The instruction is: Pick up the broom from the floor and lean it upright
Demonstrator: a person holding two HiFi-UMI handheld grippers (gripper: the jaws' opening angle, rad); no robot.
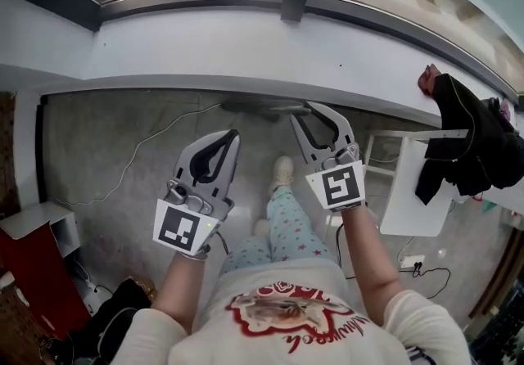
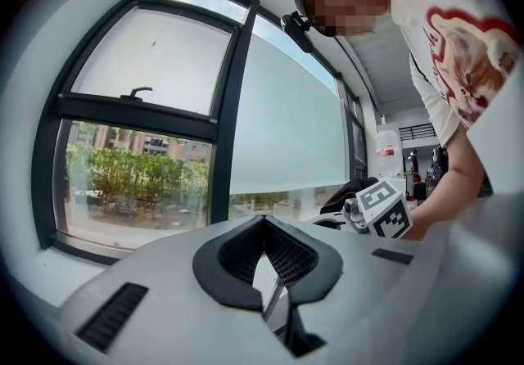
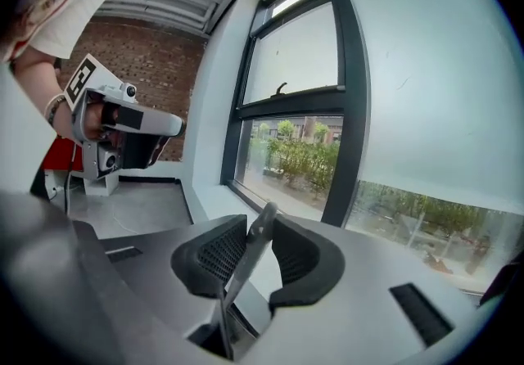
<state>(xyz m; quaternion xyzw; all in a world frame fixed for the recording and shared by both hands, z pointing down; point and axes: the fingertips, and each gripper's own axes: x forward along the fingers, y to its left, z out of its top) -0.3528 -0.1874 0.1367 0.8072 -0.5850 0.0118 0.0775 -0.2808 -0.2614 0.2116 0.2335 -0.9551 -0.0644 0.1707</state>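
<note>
A white window sill [image 1: 246, 44] runs below a dark-framed window [image 2: 147, 115], with green shrubs [image 2: 139, 179] outside. On the grey concrete floor [image 1: 98, 150] a thin white cable [image 1: 151, 141] trails beneath the sill. At the head view's right a dark garment [image 1: 467, 142] hangs over a white stand [image 1: 409, 200]. A red box [image 1: 33, 273] sits at its left. A brick wall [image 3: 155, 60] rises beyond.

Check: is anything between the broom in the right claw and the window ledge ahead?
Nothing visible does. The right claw is shut on the broom handle, and the white ledge lies directly beyond it with no object between. A thin cable on the floor runs off to the left.
</note>
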